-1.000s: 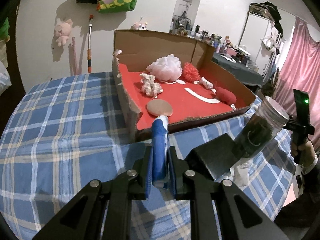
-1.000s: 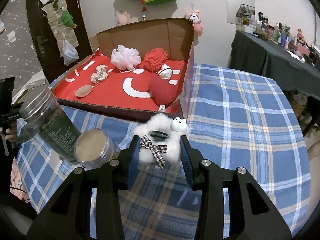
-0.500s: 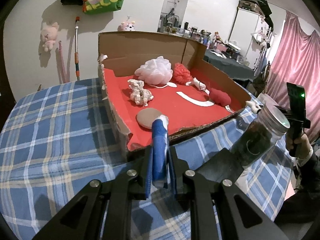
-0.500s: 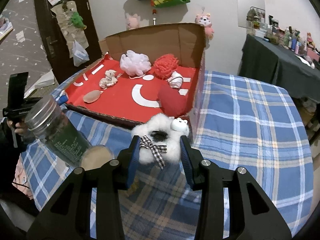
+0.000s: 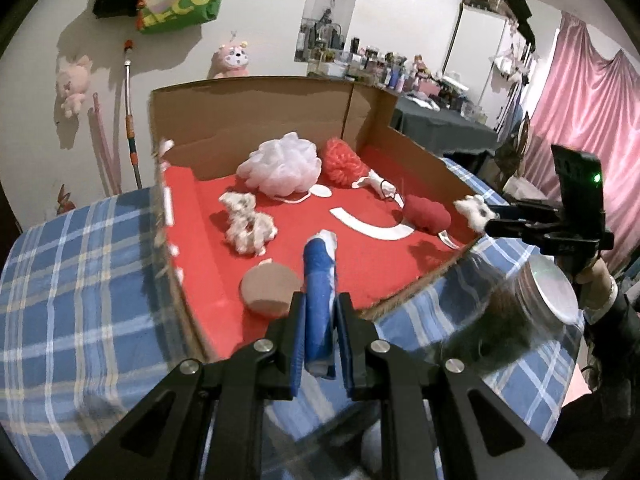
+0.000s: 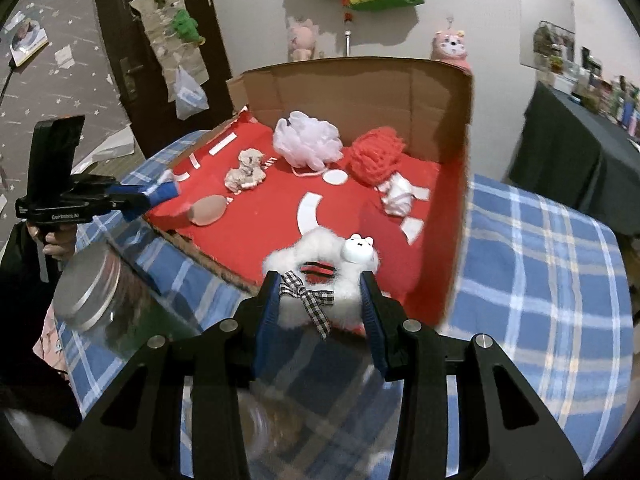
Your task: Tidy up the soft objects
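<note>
The left gripper point(image 5: 320, 332) has its jaws closed tight on a blue-and-white soft roll point(image 5: 319, 280), whose long axis runs straight out along the jaws, its white tip already over the near front corner of the cardboard box point(image 5: 256, 120); the right gripper point(image 6: 320, 300) has its jaws clamped part-way on a white fluffy scrunchie point(image 6: 320, 264) with a checked bow and a small white bear face, held crosswise between the pads and hanging just past the box's near rim; for both, the red floor of the box point(image 6: 280, 216) lies ahead of and below the jaws, so the coming move looks like a short reach forward and a release, the left hand seeming the nearer to bare floor; inside the box, ahead of the left jaws, sit a tan round puff point(image 5: 270, 290) just beside the roll's tip, a cream scrunchie point(image 5: 248, 226) further on, then a pale pink bath pouf point(image 5: 282, 168) and a red mesh pouf point(image 5: 344, 162) against the far wall, a white wad point(image 6: 396, 194) and a dark red soft lump point(image 5: 428, 214) to the right; a clear jar point(image 5: 520, 320) with a metal lid lies tilted on the checked surface point(image 5: 80, 280) outside the box, between the two hands, its contents dark and unclear.
</note>
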A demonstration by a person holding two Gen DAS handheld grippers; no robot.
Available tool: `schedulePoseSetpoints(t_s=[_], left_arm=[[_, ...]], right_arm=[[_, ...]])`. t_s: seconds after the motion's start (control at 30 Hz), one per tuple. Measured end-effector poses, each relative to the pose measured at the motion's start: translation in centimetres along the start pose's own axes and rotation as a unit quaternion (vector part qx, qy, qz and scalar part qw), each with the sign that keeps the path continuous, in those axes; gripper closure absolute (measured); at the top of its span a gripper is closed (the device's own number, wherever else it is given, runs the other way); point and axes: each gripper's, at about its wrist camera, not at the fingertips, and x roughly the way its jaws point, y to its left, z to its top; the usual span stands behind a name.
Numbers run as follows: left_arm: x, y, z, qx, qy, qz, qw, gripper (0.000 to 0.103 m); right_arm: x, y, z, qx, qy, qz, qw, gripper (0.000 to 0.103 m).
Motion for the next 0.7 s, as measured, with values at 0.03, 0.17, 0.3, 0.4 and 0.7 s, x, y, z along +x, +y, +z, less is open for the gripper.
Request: schedulePoseSetpoints(t_s=[0.03,0.17,0.3,0.4,0.7], left_arm=[[0.6,-0.4,0.8,0.002,0.008,0.003,1.0,0.087],[2.5,-1.1,3.1,0.001,0.03,0.005,0.9995,0.087],[5.0,-2.0,5.4,0.014,0.058,0.017,0.9981,0.087],[7.0,-2.3,6.8,0.024,0.078,0.029,0.9962,0.087],[13.3,-2.1,9.8,0.042,0.131,0.065,0.9884,0.087]], right_arm=[[0.5,0.1,0.6,-0.003,0.004,0.004,1.0,0.065],[2.3,0.5,2.9,-0.018,0.019,0.017,1.0,0.065],[4.5,0.7,5.1,-0.029,0.042,0.019,0.999,0.065],[6.4,0.8,6.9,-0.036,0.061,0.021,0.997,0.065],[12.8,-0.2,9.6,-0.039,0.137,0.0,0.99,0.064]])
